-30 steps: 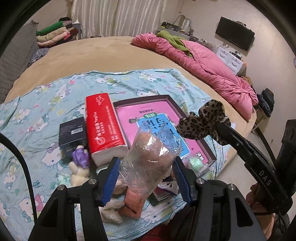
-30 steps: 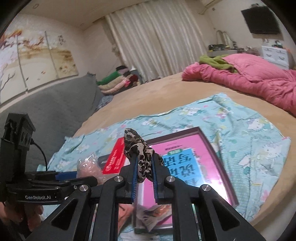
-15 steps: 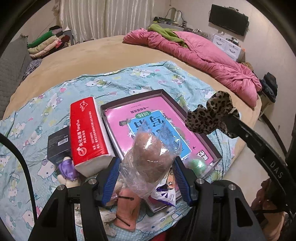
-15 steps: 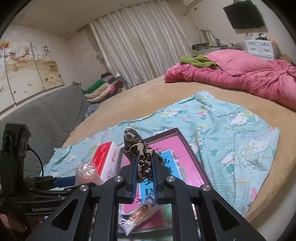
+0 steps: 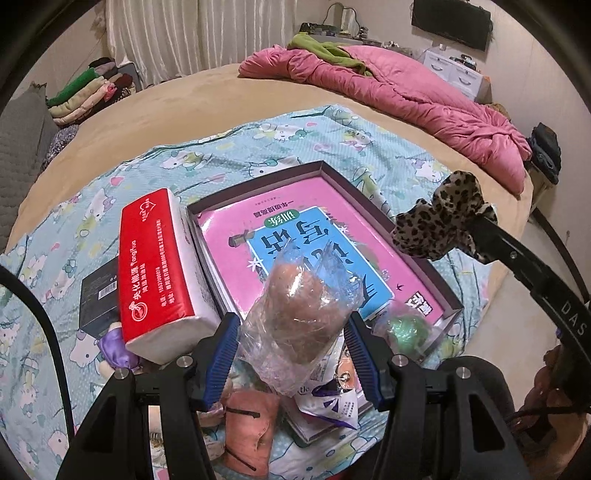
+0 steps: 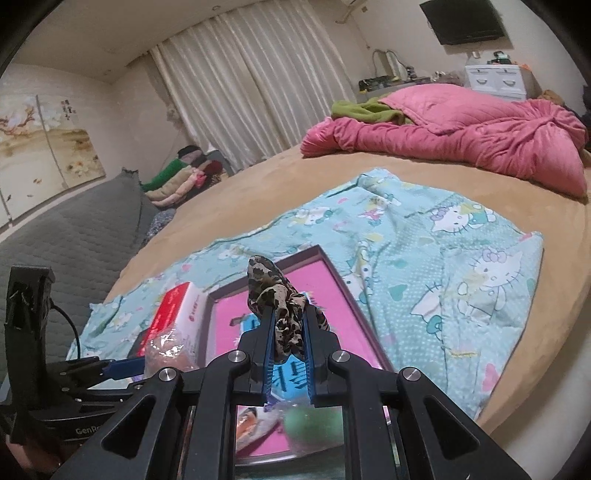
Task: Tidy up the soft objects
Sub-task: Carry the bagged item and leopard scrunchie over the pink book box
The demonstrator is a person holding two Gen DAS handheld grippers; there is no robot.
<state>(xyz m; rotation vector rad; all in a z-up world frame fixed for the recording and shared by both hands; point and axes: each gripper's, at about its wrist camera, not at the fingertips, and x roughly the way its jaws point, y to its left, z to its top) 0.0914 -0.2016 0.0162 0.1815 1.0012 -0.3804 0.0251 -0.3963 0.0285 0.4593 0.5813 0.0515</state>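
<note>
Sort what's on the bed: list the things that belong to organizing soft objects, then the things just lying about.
Job:
leopard-print scrunchie, held by right gripper
plastic-wrapped brown item, held by left gripper
box tray

Lying about:
red tissue pack
pink quilt
folded clothes stack

A round tan bed [image 5: 155, 110] fills the room, with a light-blue cartoon-cat sheet [image 6: 443, 258] spread across its near part and a rumpled pink quilt [image 5: 424, 96] heaped at its far edge under a green cloth [image 6: 365, 110]. On the sheet a shallow dark-rimmed box [image 5: 432, 269] holds a pink book with a blue cover panel [image 5: 295, 236], a red-and-white tissue pack [image 5: 155, 266] lies just beside the box's left wall, and a small black box [image 5: 98, 295] sits left of the pack. Pale pleated curtains [image 6: 255, 88] hang behind the bed, folded clothes [image 5: 88, 92] are stacked by them, a dark screen [image 6: 465, 18] is mounted on the wall above a white drawer unit [image 6: 495, 79], and a painted panel [image 6: 48, 144] hangs over the grey quilted headboard [image 6: 74, 236].
</note>
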